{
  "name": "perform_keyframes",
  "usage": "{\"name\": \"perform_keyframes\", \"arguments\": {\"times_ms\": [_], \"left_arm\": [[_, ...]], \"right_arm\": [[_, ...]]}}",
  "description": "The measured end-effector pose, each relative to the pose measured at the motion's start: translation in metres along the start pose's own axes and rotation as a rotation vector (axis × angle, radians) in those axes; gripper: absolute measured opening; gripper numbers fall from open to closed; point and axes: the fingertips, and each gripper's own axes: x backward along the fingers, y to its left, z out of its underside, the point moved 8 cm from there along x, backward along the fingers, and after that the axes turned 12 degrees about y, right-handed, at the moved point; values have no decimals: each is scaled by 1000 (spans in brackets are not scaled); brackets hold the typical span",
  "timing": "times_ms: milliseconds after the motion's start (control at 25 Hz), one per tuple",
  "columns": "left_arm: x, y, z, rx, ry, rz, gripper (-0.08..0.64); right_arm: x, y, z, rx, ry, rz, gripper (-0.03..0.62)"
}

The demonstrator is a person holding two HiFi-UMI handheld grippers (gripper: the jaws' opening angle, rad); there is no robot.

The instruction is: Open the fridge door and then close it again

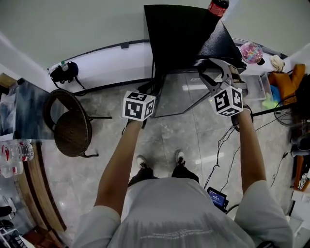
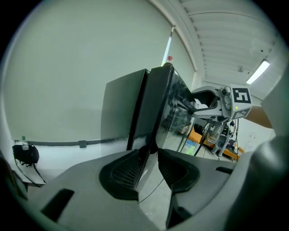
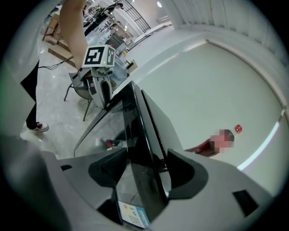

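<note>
Sticker (image 3: 131,215) on fridge door (image 3: 137,149) bears unreadable print.

There was one fridge (image 1: 177,34) with one door (image 1: 177,94). Two grippers were counted, the left gripper (image 2: 148,150) and the right gripper (image 3: 146,151), each with one cube, so two cubes (image 1: 139,105). One red-capped bottle (image 1: 218,7) showed on the fridge top, and the clear bottles (image 1: 17,150) at the left edge numbered two, perhaps more. There were also one chair (image 1: 72,127), one pink round thing (image 1: 251,52), two shoes (image 1: 141,161) and two bare arms (image 1: 118,164).
</note>
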Motion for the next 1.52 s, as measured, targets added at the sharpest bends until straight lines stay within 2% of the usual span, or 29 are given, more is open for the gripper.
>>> {"name": "perform_keyframes", "arguments": {"times_ms": [80,280,440,600,800,960,1000,1080,1200,1320,1520], "left_arm": [[0,1,-1,-2,9,-6,126],[4,1,-2,3,29,-20,123],[19,-11,-12,-69,31,-36,123],[47,-22,-27,-153,-19,-96,123],[86,-37,-52,-229,-135,-175,120],[117,-54,-78,-275,-247,-202,94],[125,-58,-81,-279,-277,-208,66],[142,-66,-90,-295,-333,-223,17],[168,-77,-106,-354,-396,-262,9],[190,-86,-118,-387,-445,-297,9],[210,-92,-128,-412,-487,-326,9]], "right_arm": [[0,-1,1,-40,6,10,282],[-1,-2,6,-144,67,-6,278],[15,-12,18,-245,56,-12,275],[40,-19,32,-350,16,4,261],[70,-20,45,-552,-71,34,220],[87,-24,52,-694,-135,54,164],[91,-25,53,-727,-154,53,124],[100,-28,52,-782,-200,44,-3],[113,-38,44,-829,-276,27,-3],[129,-48,37,-849,-322,43,-3],[143,-61,25,-815,-355,68,-3]]}}
